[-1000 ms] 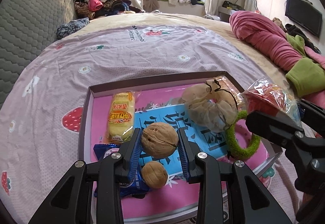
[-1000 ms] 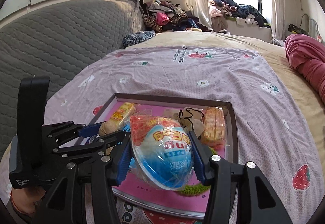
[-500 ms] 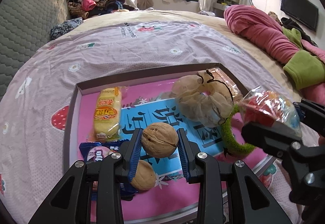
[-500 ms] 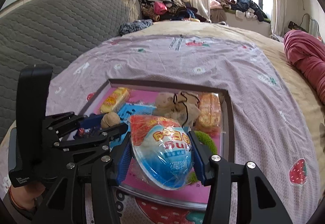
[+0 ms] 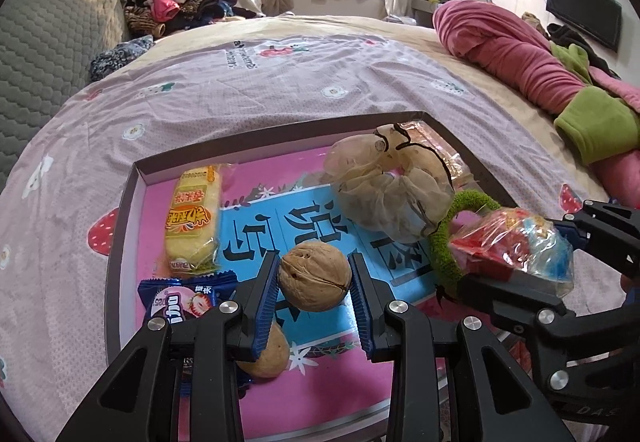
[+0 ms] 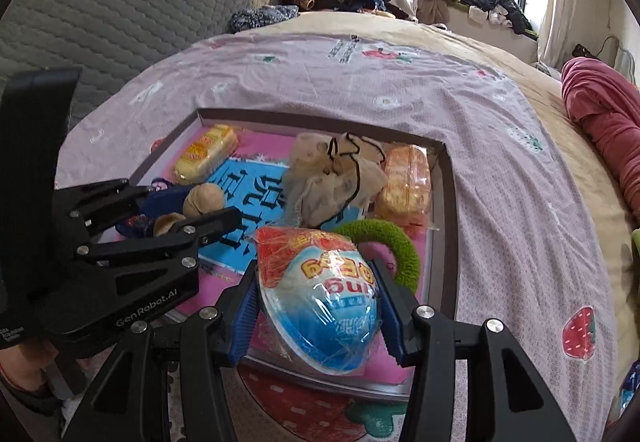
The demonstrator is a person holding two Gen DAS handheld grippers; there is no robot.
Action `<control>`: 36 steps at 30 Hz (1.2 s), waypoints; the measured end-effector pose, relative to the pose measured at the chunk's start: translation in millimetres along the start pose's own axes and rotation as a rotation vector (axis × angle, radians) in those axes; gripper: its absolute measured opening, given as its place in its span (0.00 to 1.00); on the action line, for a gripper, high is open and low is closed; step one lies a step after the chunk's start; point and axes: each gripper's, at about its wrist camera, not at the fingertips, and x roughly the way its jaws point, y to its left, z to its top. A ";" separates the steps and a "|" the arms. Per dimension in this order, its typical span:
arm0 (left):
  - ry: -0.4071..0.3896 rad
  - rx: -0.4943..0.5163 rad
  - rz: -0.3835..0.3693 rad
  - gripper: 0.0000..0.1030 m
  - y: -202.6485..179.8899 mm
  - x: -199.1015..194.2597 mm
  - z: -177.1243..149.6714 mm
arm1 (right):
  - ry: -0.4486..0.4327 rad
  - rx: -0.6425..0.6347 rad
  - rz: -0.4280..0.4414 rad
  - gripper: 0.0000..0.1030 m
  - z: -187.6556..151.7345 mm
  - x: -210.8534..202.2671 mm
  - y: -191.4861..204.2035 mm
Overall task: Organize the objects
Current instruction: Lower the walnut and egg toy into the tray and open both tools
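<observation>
Both claws have risen a little since a second ago, each clamped on its load above the tray point(image 5: 120, 226) on the bed: the left claw point(image 5: 315, 284) grips a walnut point(image 5: 314, 276), the right claw point(image 6: 318, 312) a wrapped egg point(image 6: 320, 302), so both items look to be leaving the tray. Left inside are one walnut point(image 5: 264, 358), two yellow cakes point(image 5: 192, 222), one blue packet point(image 5: 180, 300), one scrunchie point(image 5: 392, 185) and one green ring point(image 5: 444, 242).
</observation>
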 end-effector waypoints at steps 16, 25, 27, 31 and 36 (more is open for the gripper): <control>0.031 0.020 0.001 0.34 -3.3 9.0 -3.5 | 0.064 -0.049 0.028 0.51 -8.0 13.1 5.0; 0.033 0.030 0.011 0.35 -4.0 10.3 -3.8 | 0.088 -0.066 0.011 0.51 -11.1 18.4 6.9; 0.032 0.033 0.018 0.35 -4.0 10.2 -3.7 | 0.088 -0.067 0.013 0.51 -10.9 18.1 6.5; 0.032 0.034 0.016 0.35 -3.7 10.3 -4.1 | 0.088 -0.068 0.011 0.51 -10.1 17.1 6.0; 0.033 0.040 0.027 0.36 -4.5 10.3 -4.4 | 0.076 -0.053 0.011 0.51 -7.7 14.5 3.2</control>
